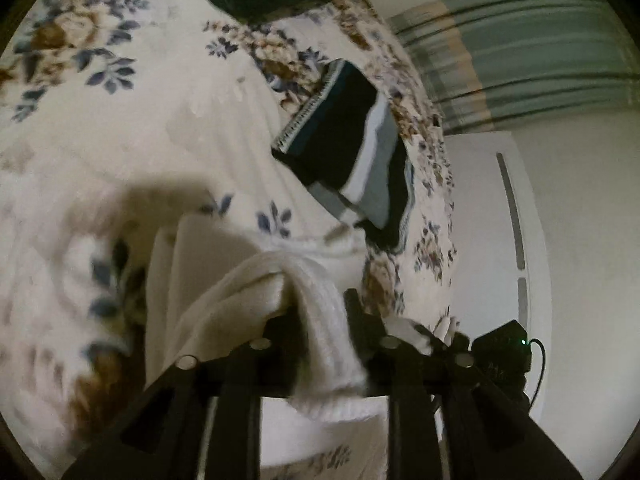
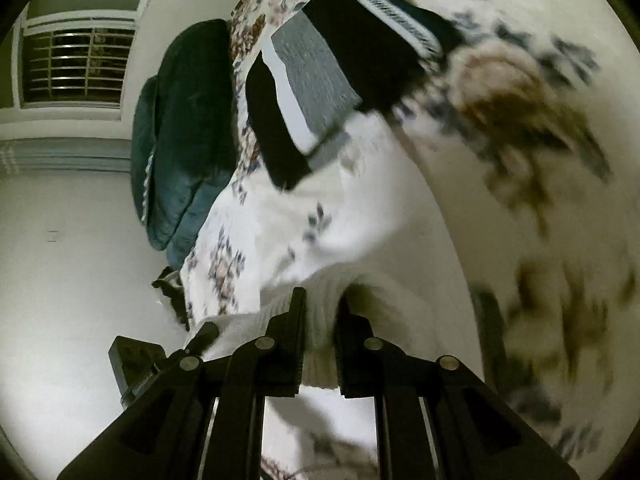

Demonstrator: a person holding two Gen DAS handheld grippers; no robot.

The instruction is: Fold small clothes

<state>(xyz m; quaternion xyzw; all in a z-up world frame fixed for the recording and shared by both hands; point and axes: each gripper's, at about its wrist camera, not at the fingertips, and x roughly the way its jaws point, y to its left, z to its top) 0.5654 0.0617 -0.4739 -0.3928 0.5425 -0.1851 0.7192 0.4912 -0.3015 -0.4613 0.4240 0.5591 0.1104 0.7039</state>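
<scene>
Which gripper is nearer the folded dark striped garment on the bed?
Cannot tell. The left gripper and right gripper each pinch the white knit garment, with the striped garment lying similarly beyond both.

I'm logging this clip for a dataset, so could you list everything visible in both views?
white knit garment: one, white ribbed, bunched on the bed, pinched at two spots by both tools.
folded striped garment: one, black, grey, white and teal, lying flat on the bedspread beyond the white one.
floral bedspread: one, cream with blue and brown flowers, covers the bed.
teal cushion: one, dark teal, at the bed's far edge.
window: one, white frame with bars, right wrist view only.
striped curtain: one, blue-grey and beige, blurred, left wrist view.
left tool: black, shut on the white fabric.
right tool: black, shut on the white fabric.
</scene>
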